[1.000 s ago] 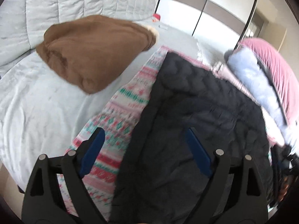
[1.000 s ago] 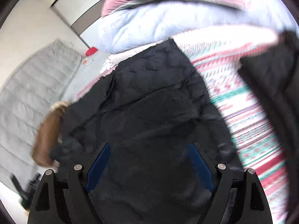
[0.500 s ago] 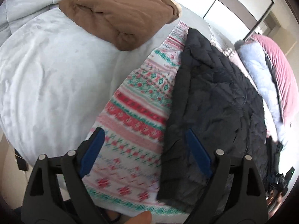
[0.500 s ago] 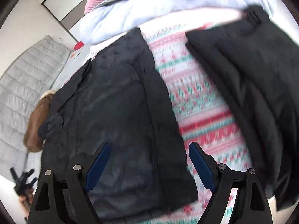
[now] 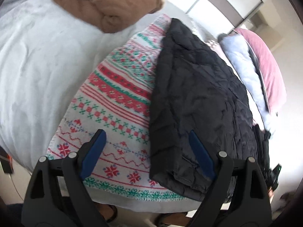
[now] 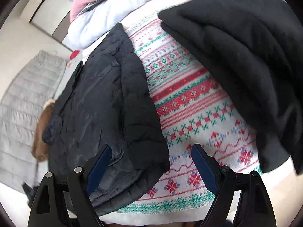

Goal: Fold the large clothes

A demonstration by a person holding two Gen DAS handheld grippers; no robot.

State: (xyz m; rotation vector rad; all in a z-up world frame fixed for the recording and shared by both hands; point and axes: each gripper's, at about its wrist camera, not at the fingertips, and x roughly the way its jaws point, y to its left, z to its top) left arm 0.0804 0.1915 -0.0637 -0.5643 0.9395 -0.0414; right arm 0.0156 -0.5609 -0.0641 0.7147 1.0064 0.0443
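The bed [image 5: 34, 60] fills most of both views, covered in pale grey-white bedding. Over its near end lies a patterned blanket [image 5: 117, 94] in red, green and white bands, its edge hanging at the bed's front edge. On the blanket lies the black jacket [image 5: 198, 98], a quilted, folded bundle running lengthwise from the blanket's near hem toward the far end; in the right wrist view the same black jacket [image 6: 106, 102] sits on the blanket's left part. Right of it on the blanket, apart from it, is a second dark garment [image 6: 242, 60], thicker and matte. Beyond the blanket's far end a pink and pale blue pile of bedding [image 5: 253, 64] is stacked. Left of the blanket, on the grey bedding, rests a brown coat [image 5: 106, 3], bunched up.

The left gripper [image 5: 145, 151] hovers over the blanket's near hem and the jacket's near corner, its jaws wide apart and holding nothing. The right gripper [image 6: 151, 166] hangs above the jacket's near end, its jaws likewise spread and empty.
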